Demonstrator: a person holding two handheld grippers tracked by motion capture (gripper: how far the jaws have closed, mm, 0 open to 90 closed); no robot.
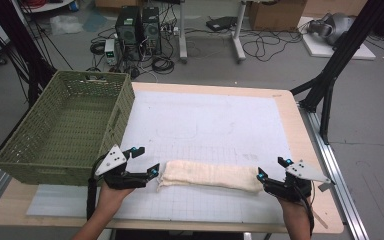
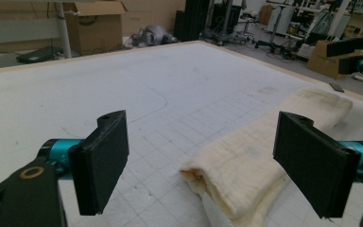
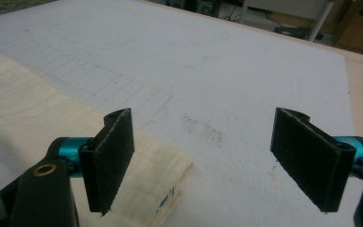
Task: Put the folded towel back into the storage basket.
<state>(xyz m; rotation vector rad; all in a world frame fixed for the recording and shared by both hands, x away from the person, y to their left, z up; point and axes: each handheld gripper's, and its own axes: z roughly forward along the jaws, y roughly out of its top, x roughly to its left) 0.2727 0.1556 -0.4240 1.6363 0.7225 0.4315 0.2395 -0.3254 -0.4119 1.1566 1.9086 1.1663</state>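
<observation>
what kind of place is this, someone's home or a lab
Most likely a robotics lab or workshop: computer towers and loose cables on the floor, cardboard boxes, and a gridded work table on a metal frame.

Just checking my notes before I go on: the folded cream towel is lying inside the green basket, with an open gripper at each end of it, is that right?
Not quite. The folded cream towel lies on the white mat, to the right of the green basket, not inside it, as the high view shows. The rest holds: the left gripper and right gripper sit open at its two ends.
</observation>
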